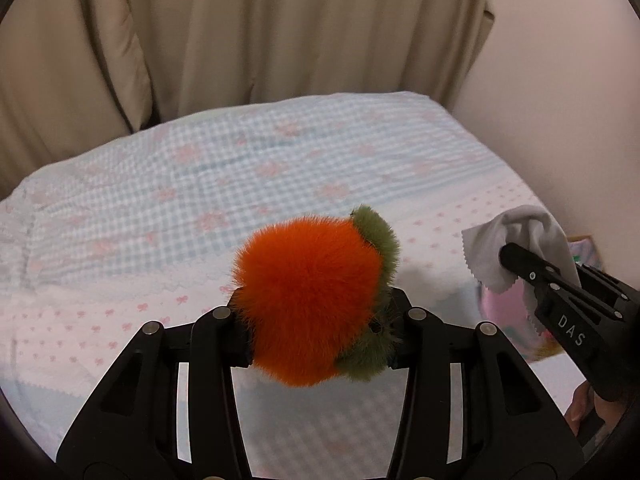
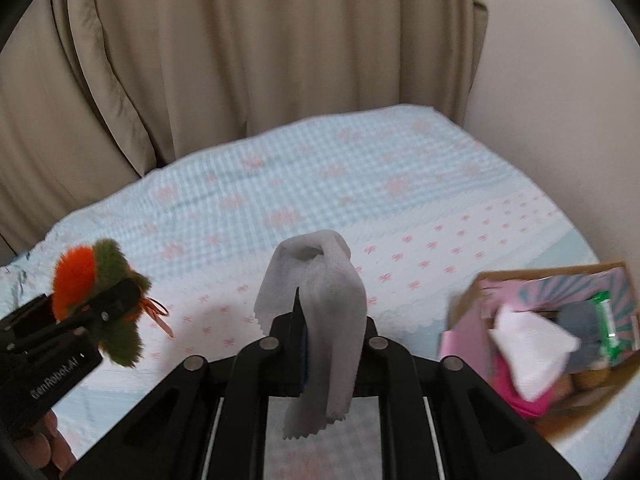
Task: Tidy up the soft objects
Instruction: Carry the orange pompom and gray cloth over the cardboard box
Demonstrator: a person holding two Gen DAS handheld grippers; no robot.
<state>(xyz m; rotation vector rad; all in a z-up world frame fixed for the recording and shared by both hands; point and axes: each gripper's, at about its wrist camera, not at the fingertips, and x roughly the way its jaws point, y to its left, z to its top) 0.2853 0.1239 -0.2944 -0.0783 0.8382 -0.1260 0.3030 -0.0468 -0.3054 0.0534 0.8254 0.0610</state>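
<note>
One orange-and-green plush [image 1: 312,300] sits clamped in the left hand-held gripper [image 1: 316,320], one grey cloth [image 2: 320,320] in the right hand-held gripper [image 2: 316,344], one box [image 2: 552,320] blurred.

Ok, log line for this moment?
left gripper: orange-green plush toy | right gripper: grey cloth | box: right, on bed

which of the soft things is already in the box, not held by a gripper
The white pouch lying in the cardboard box; the orange plush and grey cloth are each clamped in a gripper.
</note>
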